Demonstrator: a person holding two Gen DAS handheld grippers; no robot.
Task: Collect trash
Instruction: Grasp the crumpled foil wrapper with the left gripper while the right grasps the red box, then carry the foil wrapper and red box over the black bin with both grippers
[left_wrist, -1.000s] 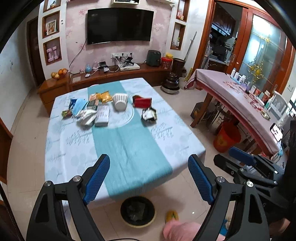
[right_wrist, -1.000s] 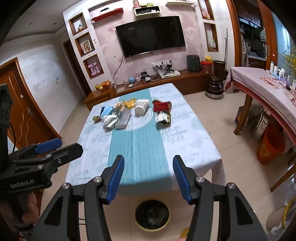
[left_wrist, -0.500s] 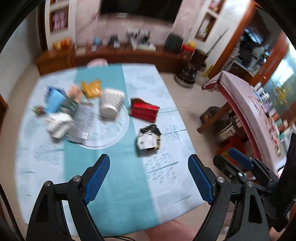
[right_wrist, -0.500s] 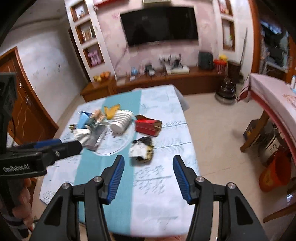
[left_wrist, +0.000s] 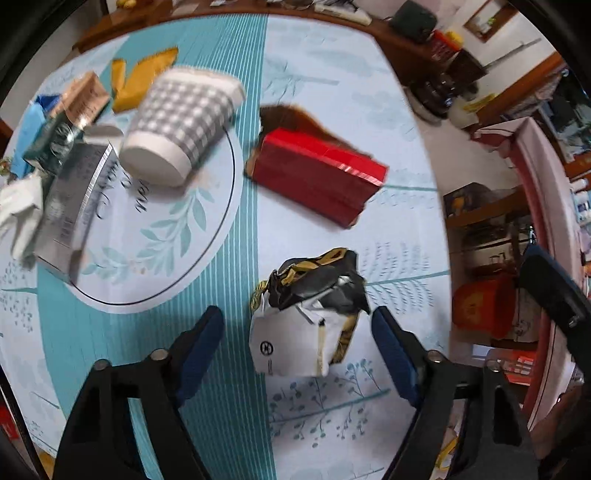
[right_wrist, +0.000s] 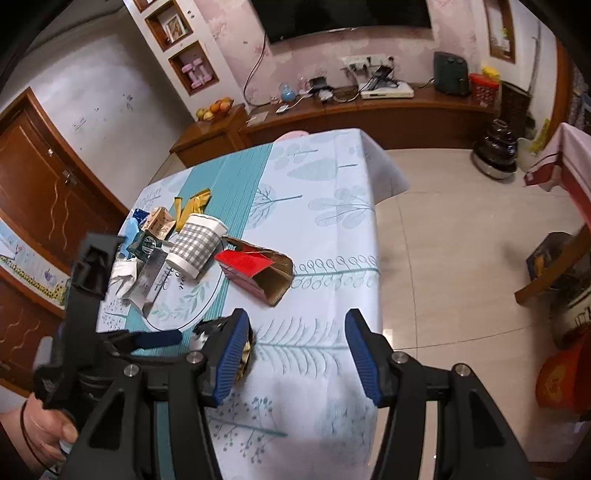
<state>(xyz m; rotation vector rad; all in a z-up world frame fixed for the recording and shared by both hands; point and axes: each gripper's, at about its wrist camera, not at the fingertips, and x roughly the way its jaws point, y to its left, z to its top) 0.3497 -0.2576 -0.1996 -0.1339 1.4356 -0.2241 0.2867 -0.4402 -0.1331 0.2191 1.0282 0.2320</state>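
My left gripper points steeply down at the table, and its jaws are closing. A crumpled black, white and gold wrapper lies between the blue pads, which do not touch it. Beyond it lie a red box with an open brown end, a tipped grey checked paper cup, a silver carton and a yellow wrapper. My right gripper hangs open over the tablecloth with nothing between its fingers. Its left finger hides most of the wrapper.
More packets and a white tissue are piled at the table's left. To the right the table edge drops to tiled floor. An orange bin stands under a side table. A TV cabinet runs along the back wall.
Both grippers have moved forward and down from the table's near edge to over its middle. The left one tilted down over the crumpled wrapper and its jaws narrowed a little.
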